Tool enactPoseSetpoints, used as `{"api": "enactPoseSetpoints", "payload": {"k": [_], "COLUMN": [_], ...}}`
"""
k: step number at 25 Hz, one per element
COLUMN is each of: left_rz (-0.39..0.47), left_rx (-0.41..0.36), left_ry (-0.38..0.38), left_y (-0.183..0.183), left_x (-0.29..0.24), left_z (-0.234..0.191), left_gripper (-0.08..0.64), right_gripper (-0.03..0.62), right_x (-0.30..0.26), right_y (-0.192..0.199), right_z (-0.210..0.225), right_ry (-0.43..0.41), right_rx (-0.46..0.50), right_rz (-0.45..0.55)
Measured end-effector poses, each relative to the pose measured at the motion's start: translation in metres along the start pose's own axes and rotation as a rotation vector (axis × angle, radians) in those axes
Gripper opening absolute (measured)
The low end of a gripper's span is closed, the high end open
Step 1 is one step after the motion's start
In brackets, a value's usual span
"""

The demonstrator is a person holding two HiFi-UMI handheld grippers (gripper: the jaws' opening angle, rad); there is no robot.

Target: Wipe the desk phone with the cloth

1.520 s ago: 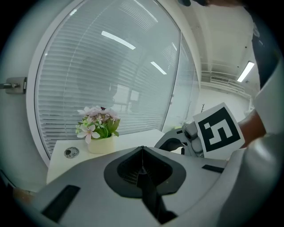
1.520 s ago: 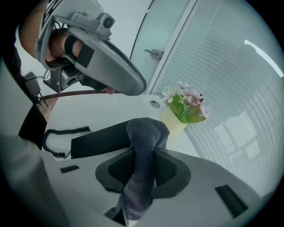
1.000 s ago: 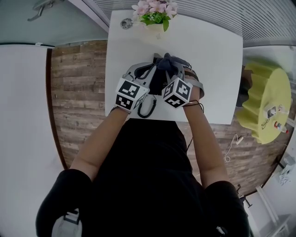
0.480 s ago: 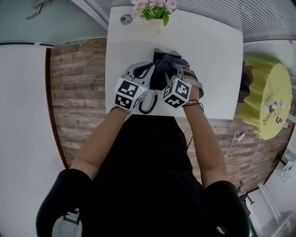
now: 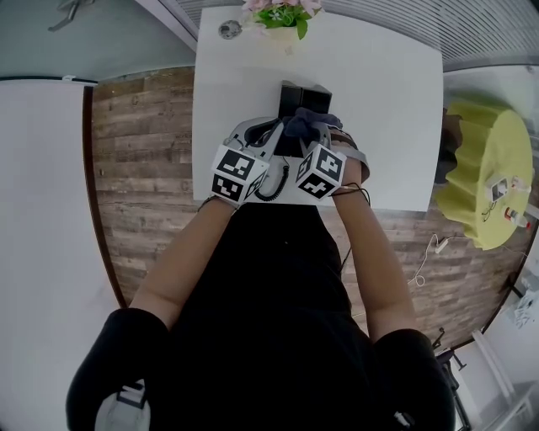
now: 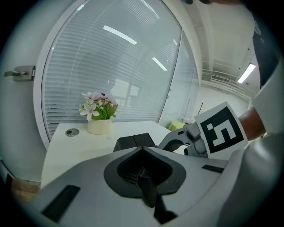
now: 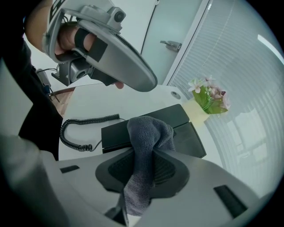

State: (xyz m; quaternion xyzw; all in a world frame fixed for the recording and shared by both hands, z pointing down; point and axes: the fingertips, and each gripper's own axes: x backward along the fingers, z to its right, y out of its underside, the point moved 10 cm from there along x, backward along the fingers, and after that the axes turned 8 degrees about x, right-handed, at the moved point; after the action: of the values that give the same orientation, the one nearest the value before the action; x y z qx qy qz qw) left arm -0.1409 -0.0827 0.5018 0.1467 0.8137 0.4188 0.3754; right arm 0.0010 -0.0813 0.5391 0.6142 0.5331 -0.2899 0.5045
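Observation:
The black desk phone (image 5: 297, 99) lies on the white table (image 5: 387, 101); its coiled cord (image 5: 274, 187) runs to the near edge. My right gripper (image 5: 310, 135) is shut on a dark grey cloth (image 5: 308, 125) that rests on the near part of the phone. In the right gripper view the cloth (image 7: 148, 142) bulges out of the jaws of that gripper (image 7: 144, 155) over the phone (image 7: 177, 119), with the cord (image 7: 77, 128) at the left. My left gripper (image 5: 271, 136) hovers just left of the phone, shut with nothing in it (image 6: 143, 153).
A pot of pink flowers (image 5: 282, 18) stands at the table's far edge, with a small round disc (image 5: 229, 31) to its left. A yellow round stool (image 5: 484, 164) with small items stands on the wooden floor at the right. A glass wall with blinds lies beyond the table.
The right gripper has drawn the cloth back over the phone toward the near edge, so more of the phone's far end shows. The left gripper stays beside it.

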Motion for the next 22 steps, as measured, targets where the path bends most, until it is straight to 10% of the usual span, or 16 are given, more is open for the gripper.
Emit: {"api": "enactPoseSetpoints", "payload": {"k": [22], "left_rz": [-0.062], "left_rx": [-0.018], "left_ry": [0.048], "left_y": [0.038], "left_x": [0.023], "left_z": [0.025], "left_gripper": [0.012], "right_gripper": [0.098], "right_x": [-0.005], "right_y": [0.008], "right_z": [-0.069], "right_ry": [-0.126], "right_rx": [-0.010], "right_rz": [-0.043]}}
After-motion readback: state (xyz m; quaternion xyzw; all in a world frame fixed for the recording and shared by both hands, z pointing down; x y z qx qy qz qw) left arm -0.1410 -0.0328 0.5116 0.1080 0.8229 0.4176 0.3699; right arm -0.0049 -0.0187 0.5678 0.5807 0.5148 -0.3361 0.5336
